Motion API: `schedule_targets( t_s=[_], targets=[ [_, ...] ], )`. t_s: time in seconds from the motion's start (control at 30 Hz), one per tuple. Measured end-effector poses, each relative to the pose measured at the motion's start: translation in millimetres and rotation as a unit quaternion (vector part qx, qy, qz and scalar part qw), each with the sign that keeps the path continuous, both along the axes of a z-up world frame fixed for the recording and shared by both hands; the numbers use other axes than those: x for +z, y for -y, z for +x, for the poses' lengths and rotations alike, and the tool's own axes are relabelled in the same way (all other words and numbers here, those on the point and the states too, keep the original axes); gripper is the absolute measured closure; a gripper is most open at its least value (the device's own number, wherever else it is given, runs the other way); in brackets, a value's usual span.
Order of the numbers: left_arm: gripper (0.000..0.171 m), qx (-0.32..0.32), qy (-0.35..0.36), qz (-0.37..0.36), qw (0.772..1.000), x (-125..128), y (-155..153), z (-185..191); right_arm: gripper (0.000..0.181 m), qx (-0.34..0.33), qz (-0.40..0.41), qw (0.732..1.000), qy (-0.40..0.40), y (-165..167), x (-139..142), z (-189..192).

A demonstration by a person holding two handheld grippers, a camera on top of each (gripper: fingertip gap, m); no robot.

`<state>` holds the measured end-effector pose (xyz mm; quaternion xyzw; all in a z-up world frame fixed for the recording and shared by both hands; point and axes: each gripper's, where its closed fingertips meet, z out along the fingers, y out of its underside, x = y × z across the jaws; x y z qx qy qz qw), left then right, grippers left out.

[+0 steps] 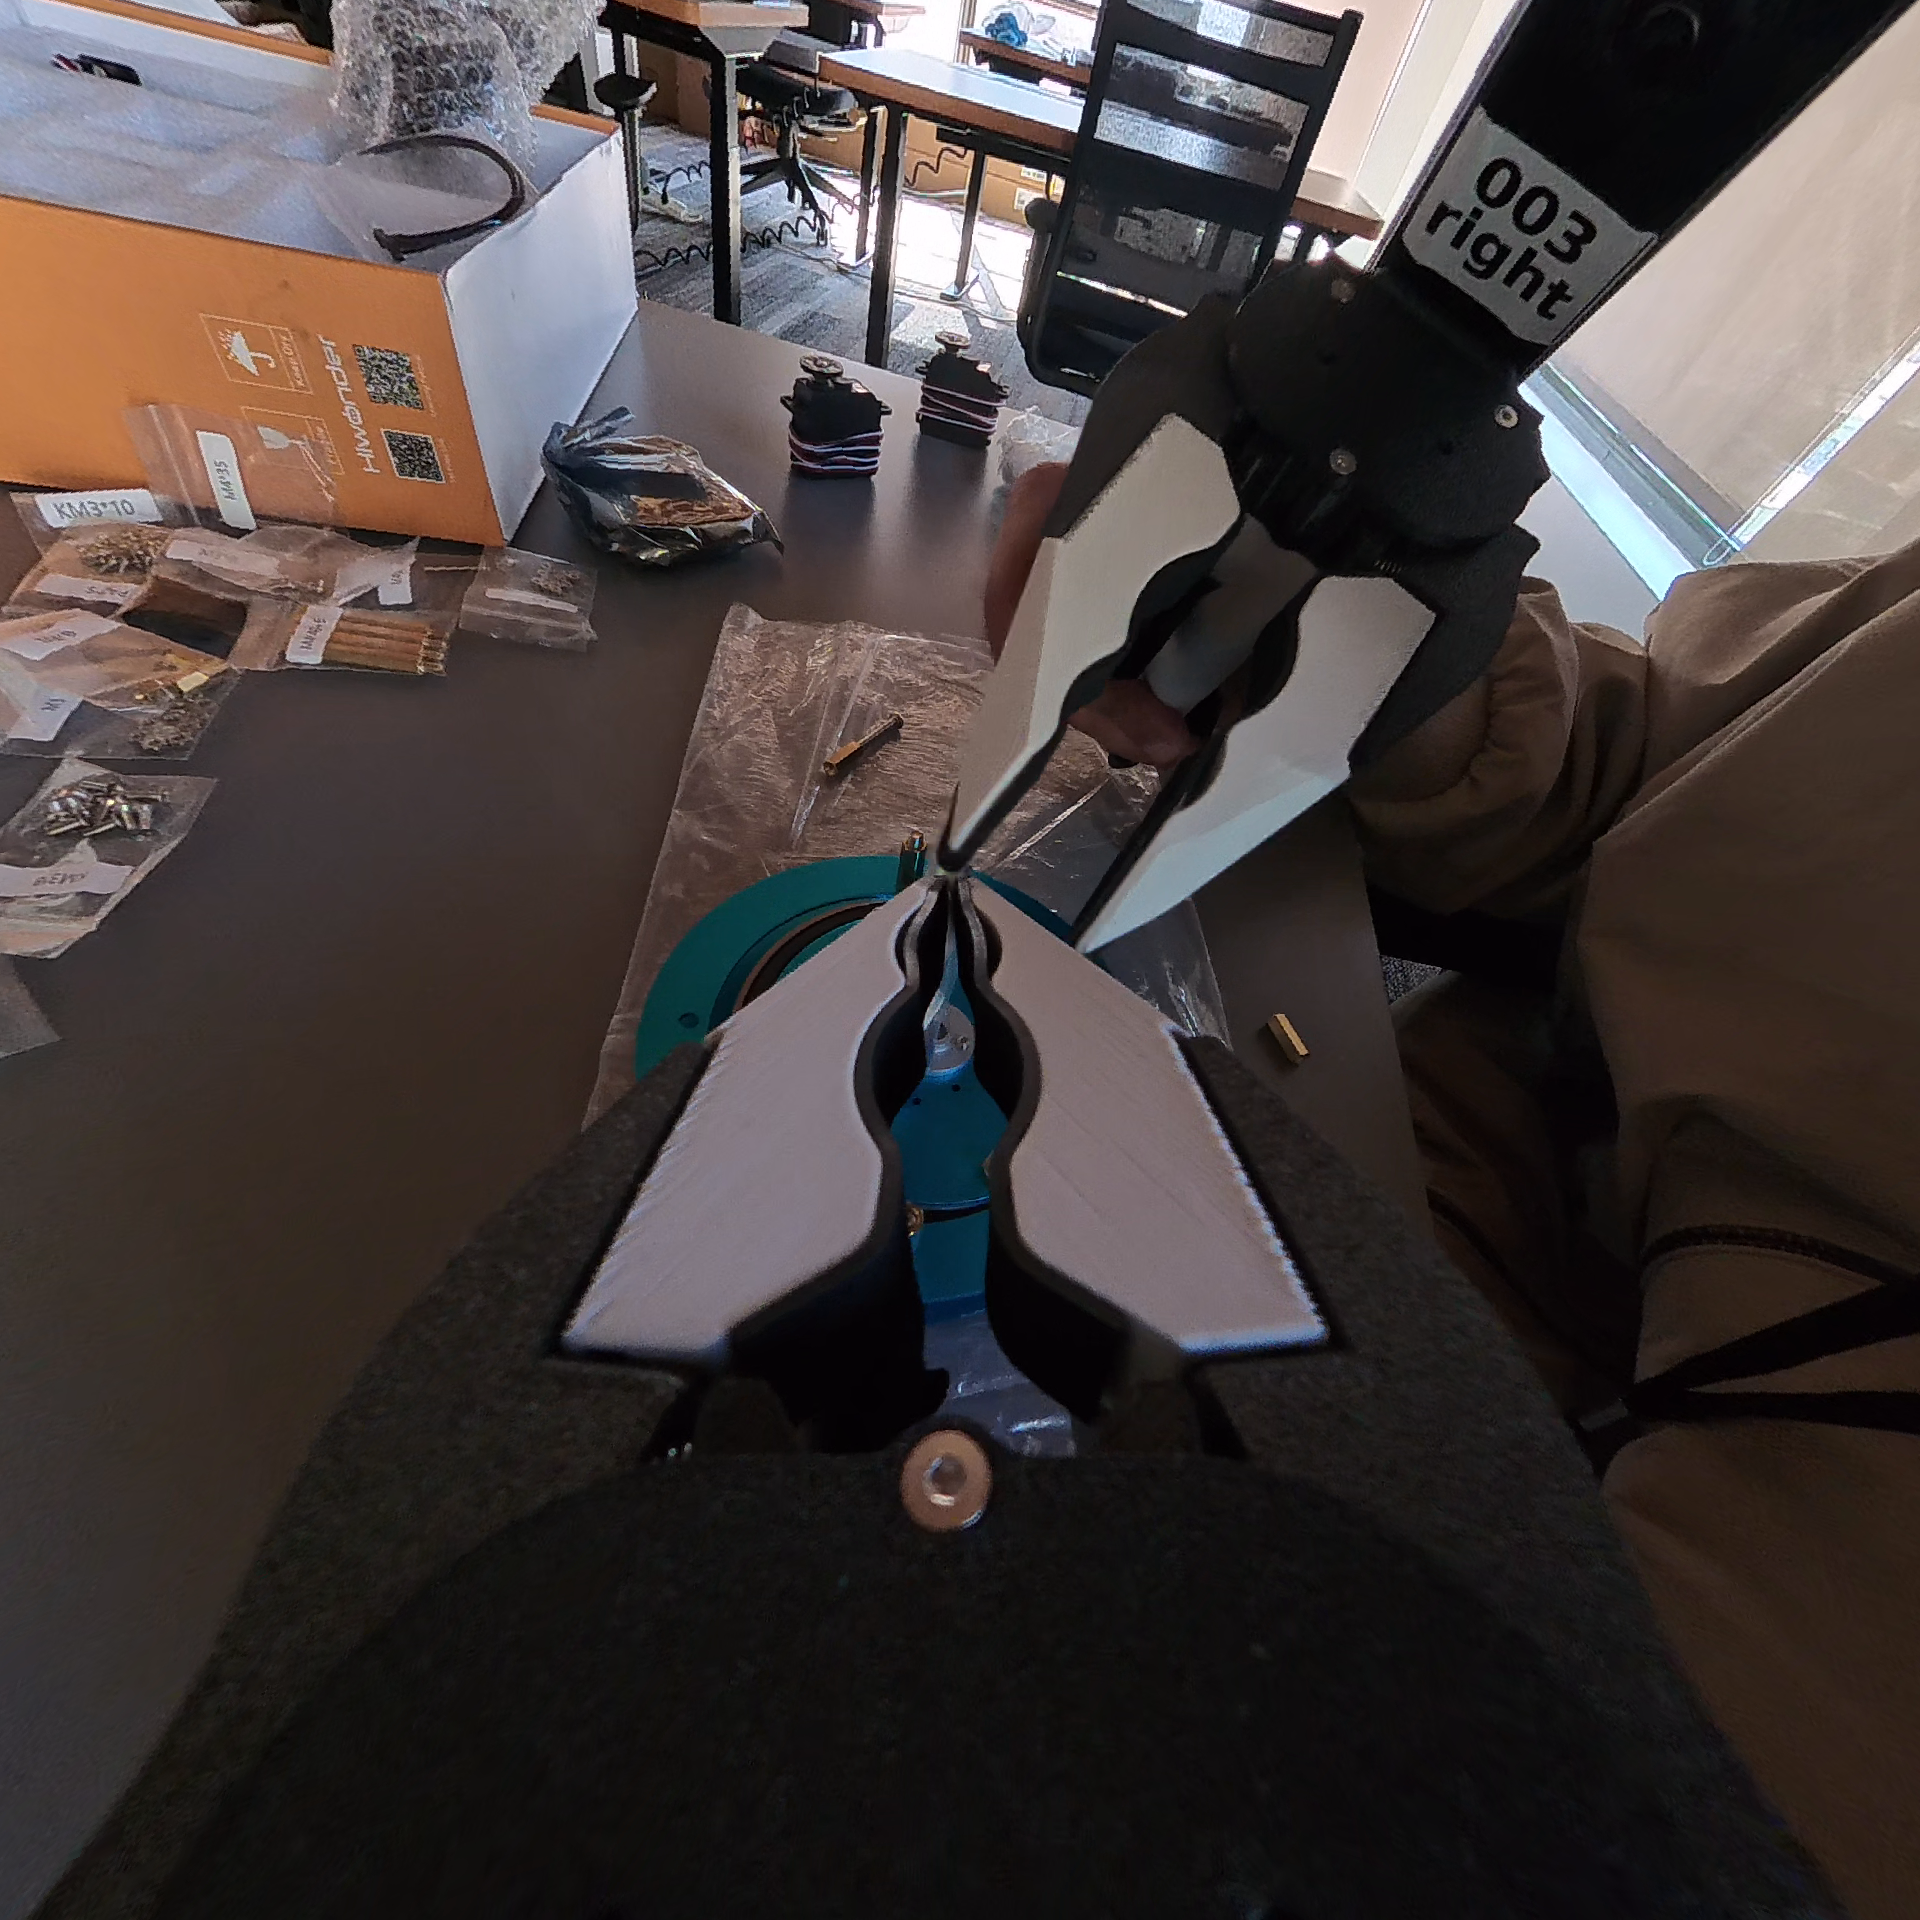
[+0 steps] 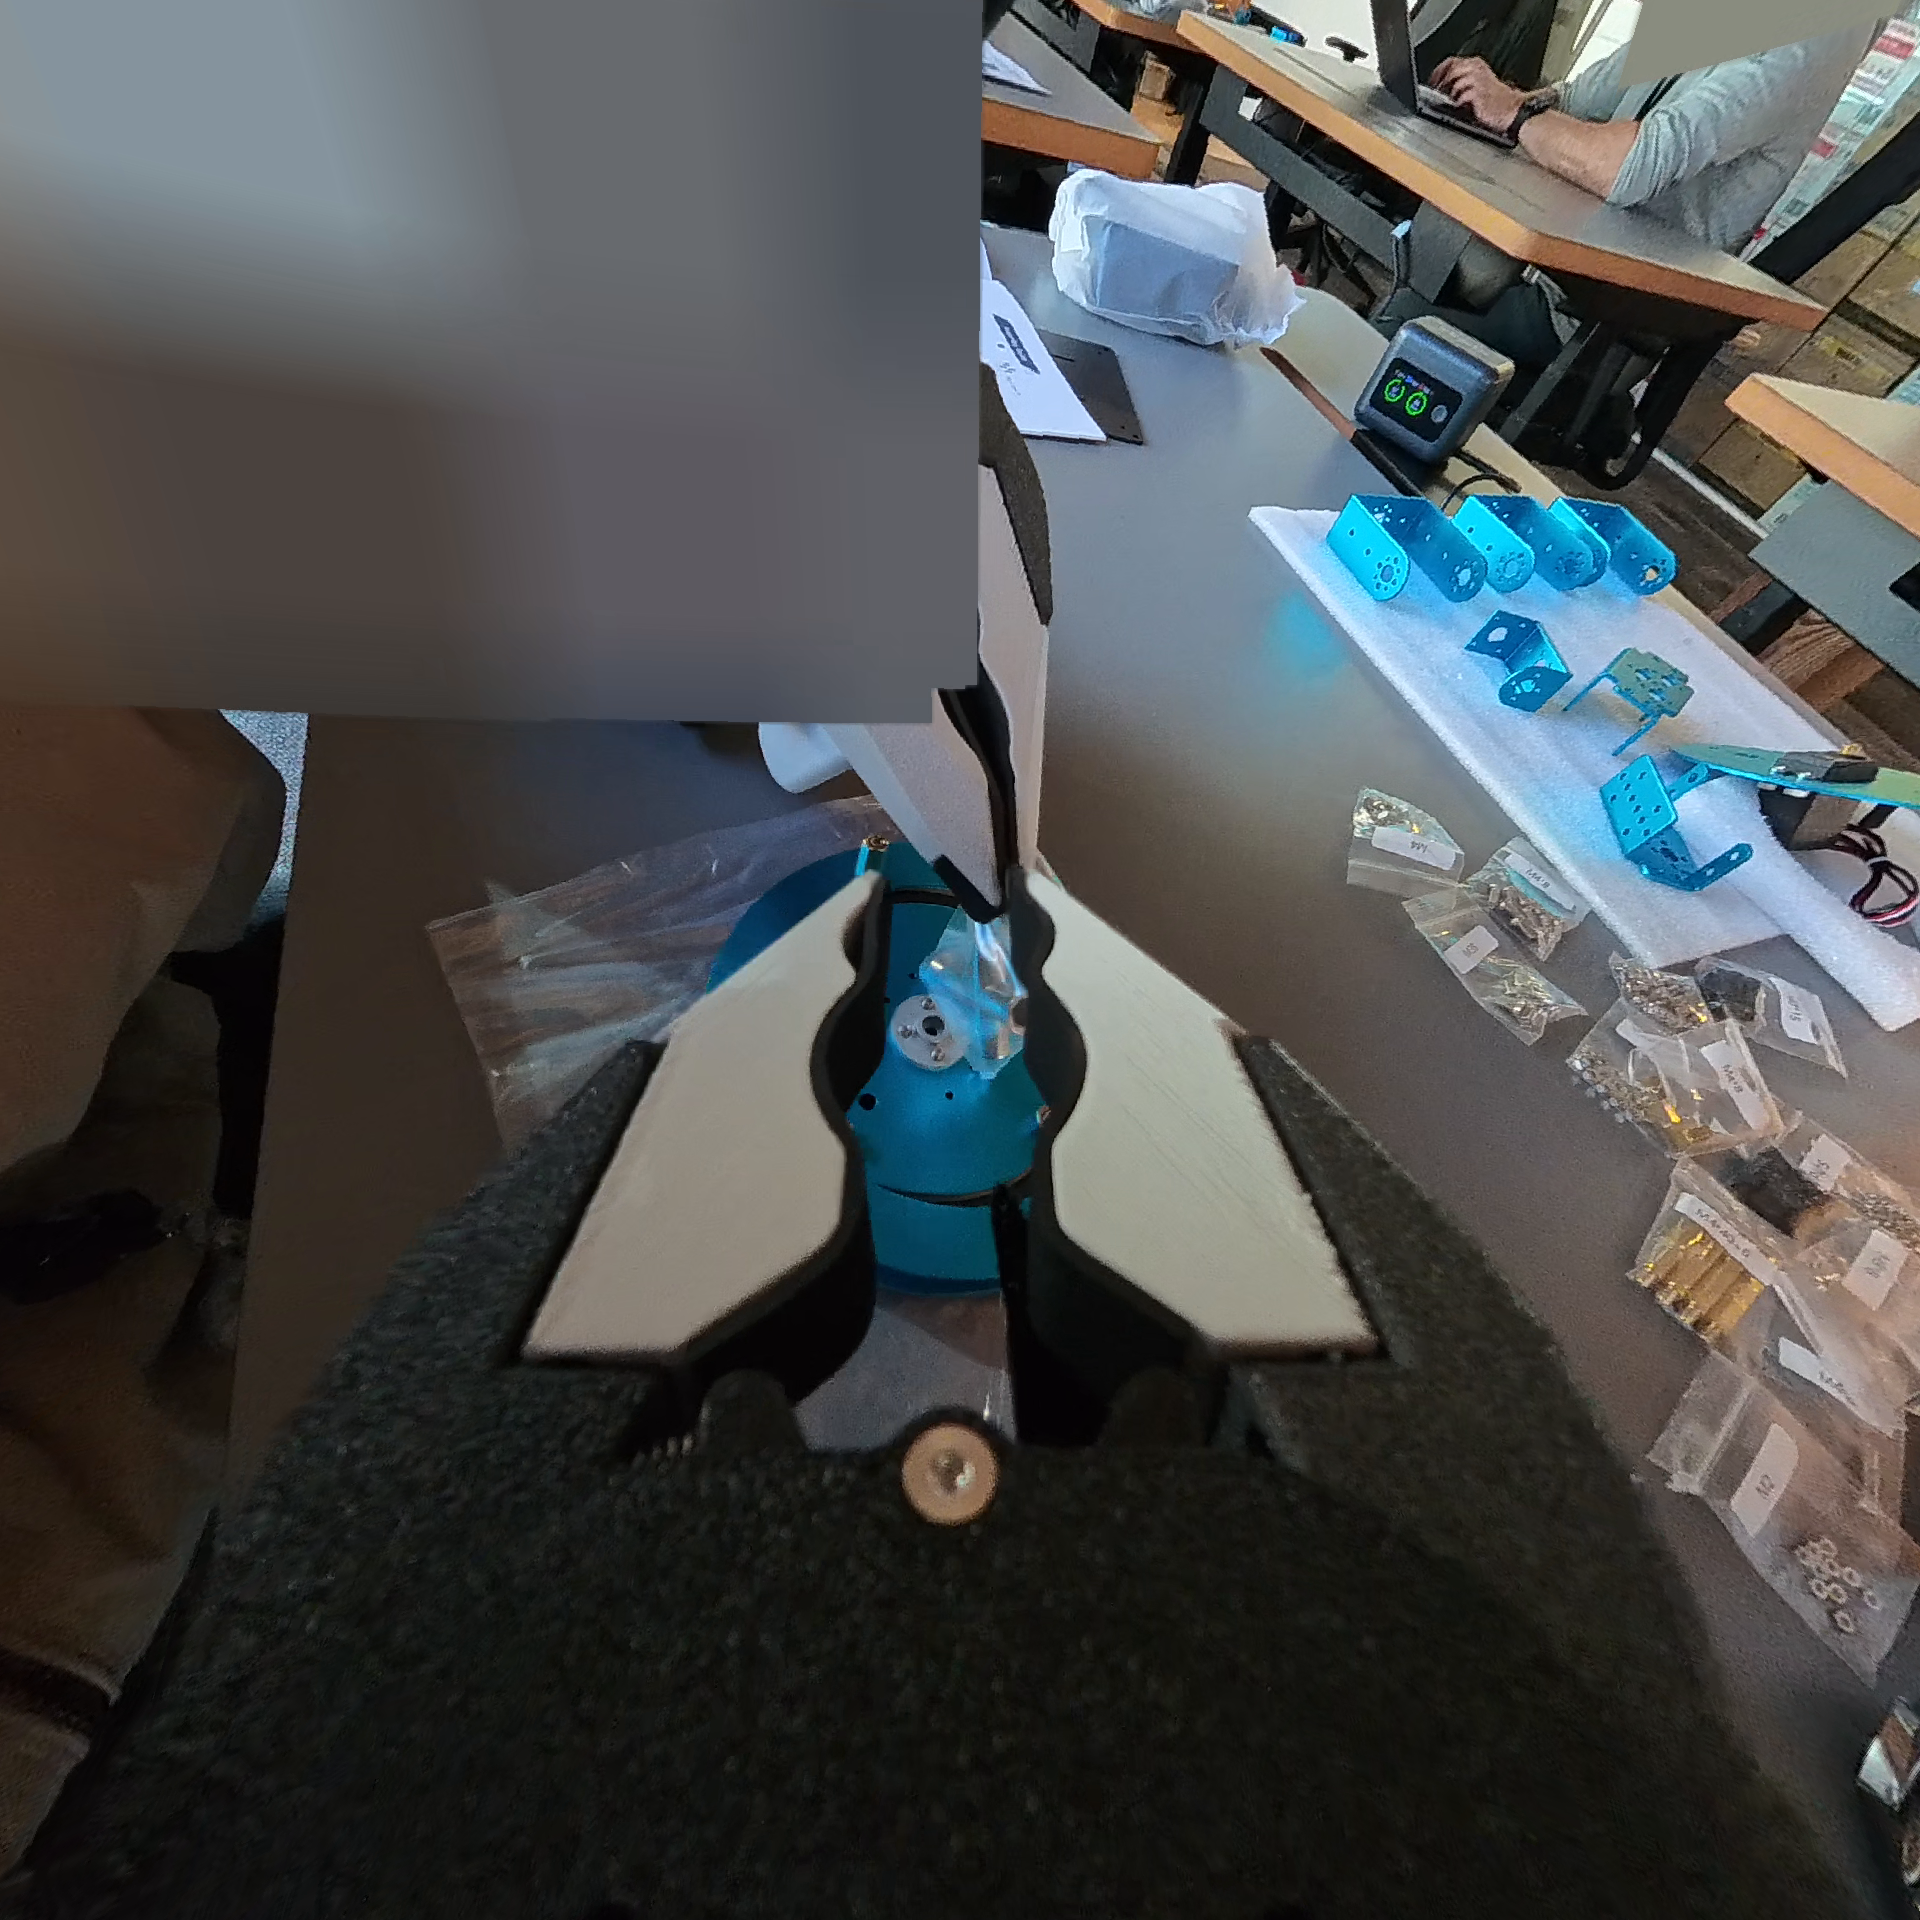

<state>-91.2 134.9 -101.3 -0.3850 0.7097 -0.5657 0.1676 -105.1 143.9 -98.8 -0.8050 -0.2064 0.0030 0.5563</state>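
Note:
My left gripper is shut on the top of a small clear plastic bag, which hangs just above a round blue metal base. In the left wrist view only a thin strip of the bag shows between the fingers. The left gripper also shows in the right wrist view, coming down from above. My right gripper is open, with the bag between its fingers and close to the right one. In the left wrist view it reaches in from the upper right. A silver hub sits at the base's centre.
The base lies on a clear plastic sheet with a loose brass standoff. An orange box, hardware bags and two servos stand on the left. A white foam sheet with blue brackets and more bags lie on the right.

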Motion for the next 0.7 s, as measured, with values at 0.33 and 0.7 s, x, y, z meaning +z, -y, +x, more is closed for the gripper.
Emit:
schedule_targets(
  t_s=[0.33,0.7],
  targets=[
    [0.171,-0.020,-0.015,-0.024,0.999,1.9,1.7,-4.3,0.164,0.022,-0.005,0.994,0.111,1.3,-1.5,-2.6],
    [0.171,-0.026,-0.020,-0.051,0.998,9.6,-0.3,-5.8,0.163,0.028,-0.024,0.992,0.121,0.7,2.1,8.4]
  ],
)
